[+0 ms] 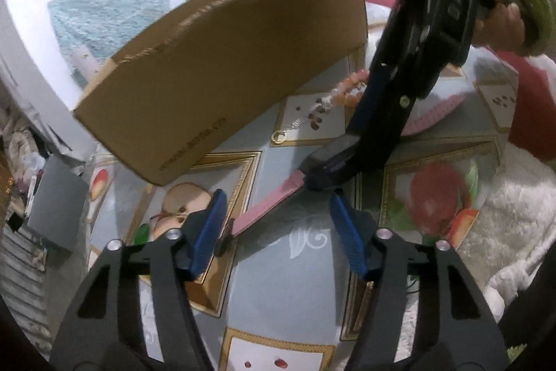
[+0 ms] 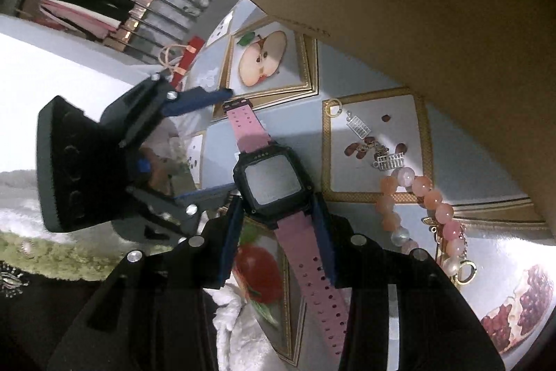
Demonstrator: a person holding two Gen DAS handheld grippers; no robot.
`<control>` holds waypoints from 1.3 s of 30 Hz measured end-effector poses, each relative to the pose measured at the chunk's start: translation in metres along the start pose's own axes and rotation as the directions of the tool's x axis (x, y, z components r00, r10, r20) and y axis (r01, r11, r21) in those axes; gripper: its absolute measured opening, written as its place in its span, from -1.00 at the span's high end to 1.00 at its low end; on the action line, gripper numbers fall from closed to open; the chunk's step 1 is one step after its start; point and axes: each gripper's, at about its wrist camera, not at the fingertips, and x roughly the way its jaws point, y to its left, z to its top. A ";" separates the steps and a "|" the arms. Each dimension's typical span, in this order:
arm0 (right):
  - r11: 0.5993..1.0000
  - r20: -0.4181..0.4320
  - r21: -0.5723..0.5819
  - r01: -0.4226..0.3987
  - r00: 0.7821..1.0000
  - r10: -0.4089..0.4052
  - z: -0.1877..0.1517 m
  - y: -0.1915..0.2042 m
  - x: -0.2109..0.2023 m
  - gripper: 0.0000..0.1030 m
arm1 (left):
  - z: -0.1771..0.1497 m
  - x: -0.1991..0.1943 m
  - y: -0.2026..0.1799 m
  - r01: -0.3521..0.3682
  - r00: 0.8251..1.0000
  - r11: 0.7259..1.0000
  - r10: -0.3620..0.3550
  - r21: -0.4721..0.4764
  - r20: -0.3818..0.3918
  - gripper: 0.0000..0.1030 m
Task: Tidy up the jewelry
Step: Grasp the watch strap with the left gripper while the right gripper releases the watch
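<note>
A watch [image 2: 271, 180] with a black square face and pink strap lies on the fruit-print tablecloth. My right gripper [image 2: 276, 209] has its blue fingers on both sides of the watch where the strap meets the case, shut on it. In the left wrist view the right gripper [image 1: 330, 167] comes down from the upper right onto the watch, whose pink strap [image 1: 267, 206] points toward my left gripper [image 1: 278, 204]. The left gripper is open, its left finger by the strap's tip. A pink bead bracelet [image 2: 422, 214] with silver charms lies to the right of the watch.
A cardboard box [image 1: 222, 72] stands just behind the jewelry, its wall also close in the right wrist view [image 2: 434, 23]. A white fluffy cloth [image 1: 514, 225] lies at the table's right. A grey box [image 1: 57, 200] sits at the left edge.
</note>
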 end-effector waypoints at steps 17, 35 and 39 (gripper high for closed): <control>0.998 0.041 -0.029 -0.049 0.998 0.050 -0.011 0.005 -0.008 0.21 | 0.011 0.001 0.013 0.112 0.986 0.982 -0.129 -0.155 -0.107 0.61; 0.841 0.354 0.053 0.539 0.777 -0.520 -0.095 0.048 -0.037 0.14 | 0.010 0.010 0.024 0.187 0.966 0.944 -0.226 -0.270 -0.123 0.87; 0.781 0.384 0.029 0.624 0.714 -0.585 -0.084 0.051 -0.030 0.15 | 0.010 0.011 0.020 0.182 0.967 0.951 -0.219 -0.250 -0.132 0.87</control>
